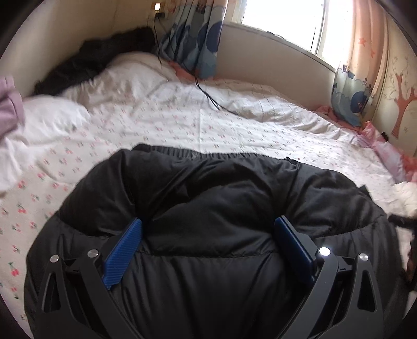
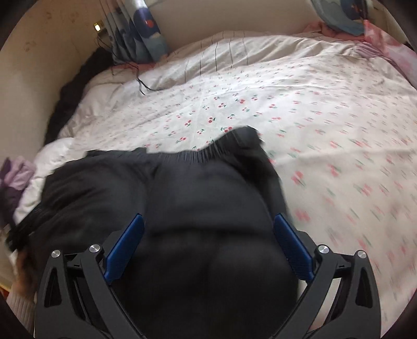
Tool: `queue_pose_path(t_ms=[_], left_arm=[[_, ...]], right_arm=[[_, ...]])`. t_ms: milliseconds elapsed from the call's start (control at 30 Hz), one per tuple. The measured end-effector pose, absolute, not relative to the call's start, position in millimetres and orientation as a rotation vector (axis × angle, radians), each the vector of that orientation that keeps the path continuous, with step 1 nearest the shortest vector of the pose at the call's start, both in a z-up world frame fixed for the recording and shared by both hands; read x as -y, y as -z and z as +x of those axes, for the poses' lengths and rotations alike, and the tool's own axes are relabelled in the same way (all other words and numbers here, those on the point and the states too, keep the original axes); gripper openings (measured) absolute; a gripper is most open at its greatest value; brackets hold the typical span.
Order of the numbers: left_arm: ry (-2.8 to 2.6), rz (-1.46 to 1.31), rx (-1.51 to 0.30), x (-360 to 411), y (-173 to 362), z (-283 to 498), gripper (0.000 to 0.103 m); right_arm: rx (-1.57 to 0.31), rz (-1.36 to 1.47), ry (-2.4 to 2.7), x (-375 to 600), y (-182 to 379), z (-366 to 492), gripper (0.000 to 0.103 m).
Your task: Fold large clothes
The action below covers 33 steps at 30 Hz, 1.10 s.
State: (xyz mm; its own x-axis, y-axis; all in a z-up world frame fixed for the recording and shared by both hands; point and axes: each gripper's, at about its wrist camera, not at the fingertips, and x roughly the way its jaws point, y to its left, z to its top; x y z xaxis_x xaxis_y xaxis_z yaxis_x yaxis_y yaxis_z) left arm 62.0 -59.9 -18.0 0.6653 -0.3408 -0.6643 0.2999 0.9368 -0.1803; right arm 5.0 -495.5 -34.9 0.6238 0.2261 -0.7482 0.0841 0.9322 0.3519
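Note:
A black padded jacket (image 1: 208, 198) lies bunched on the cherry-print bed sheet (image 1: 161, 125), its elastic hem (image 1: 208, 152) at the far edge. My left gripper (image 1: 208, 221) hovers over its near part, blue pads (image 1: 122, 255) spread wide, open, with the fabric filling the gap below. In the right wrist view the same jacket (image 2: 198, 187) is motion-blurred, its hem (image 2: 206, 152) pointing away. My right gripper (image 2: 208, 217) is also open above it, its blue pads (image 2: 292, 247) far apart. Whether either gripper touches the cloth I cannot tell.
A white duvet (image 1: 130, 78) is heaped at the bed's far left, with a dark garment (image 1: 91, 60) against the wall. A black cable (image 1: 208, 96) trails over the sheet. Curtains (image 1: 192, 39) and a window (image 1: 281, 20) stand behind. Purple cloth (image 2: 15, 177) lies left; a sleeve (image 2: 18, 300) shows.

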Motion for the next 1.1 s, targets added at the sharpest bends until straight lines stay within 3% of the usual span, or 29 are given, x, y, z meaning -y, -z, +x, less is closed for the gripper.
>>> queue_pose_path(t_ms=[233, 400, 733, 900, 1100], left_arm=[[0.424, -0.116, -0.85, 19.5, -22.9, 17.0, 0.096], [0.434, -0.229, -0.844, -35.4, -54.6, -45.9, 0.096], [0.487, -0.82, -1.045, -119.2, -1.6, -125.2, 0.096], [0.542, -0.925, -1.09, -99.8, 24.1, -133.1, 0.096], [0.594, -0.966, -1.199, -48.3, 61.3, -122.1, 0.096]], right_arm=[[-0.905, 0.793, -0.18, 541.5, 31.2, -148.0, 0.096], [-0.916, 0.993, -0.258, 543.1, 58.0, -192.6, 0.096], [-0.906, 1.11, -0.359, 499.9, 78.3, -152.9, 0.096], [-0.738, 1.168, -0.455, 493.3, 39.5, -139.3, 0.097], [-0.682, 1.222, -0.527, 500.1, 10.8, -118.9, 0.097]])
